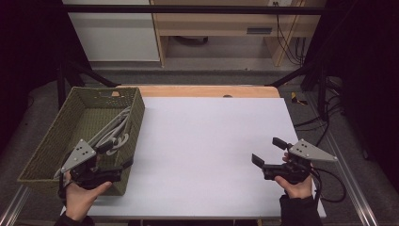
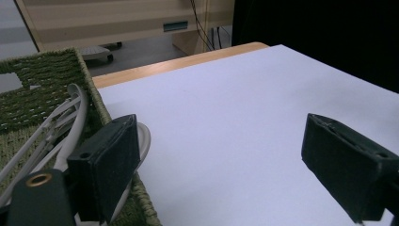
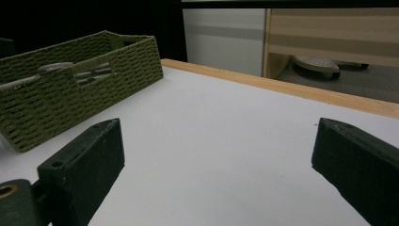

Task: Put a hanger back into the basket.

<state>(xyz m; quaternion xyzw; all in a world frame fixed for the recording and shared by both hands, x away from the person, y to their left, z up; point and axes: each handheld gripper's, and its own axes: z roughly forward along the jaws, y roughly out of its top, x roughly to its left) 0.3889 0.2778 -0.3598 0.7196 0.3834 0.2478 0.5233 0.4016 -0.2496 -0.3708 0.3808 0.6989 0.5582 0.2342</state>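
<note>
A green woven basket (image 1: 137, 115) stands at the table's left side, and a white cable (image 1: 117, 126) lies coiled inside it. My left gripper (image 1: 115, 155) hovers at the basket's near right corner, open, with nothing between its jaws. In the left gripper view the cable (image 2: 70, 113) rests against the basket wall (image 2: 47, 75) just behind the left jaw, and the gripper (image 2: 221, 141) spans bare white surface. My right gripper (image 1: 268, 150) is held low over the table's right side, open and empty. The right gripper view shows its jaws (image 3: 216, 141) wide apart, with the basket (image 3: 84, 89) far off at the left.
A white sheet (image 1: 211, 141) covers the table, with a wooden strip (image 1: 207, 91) along the far edge. Black frame bars run along both sides. Beyond the table stand a wooden desk (image 1: 226, 23) and floor cables (image 1: 291, 47).
</note>
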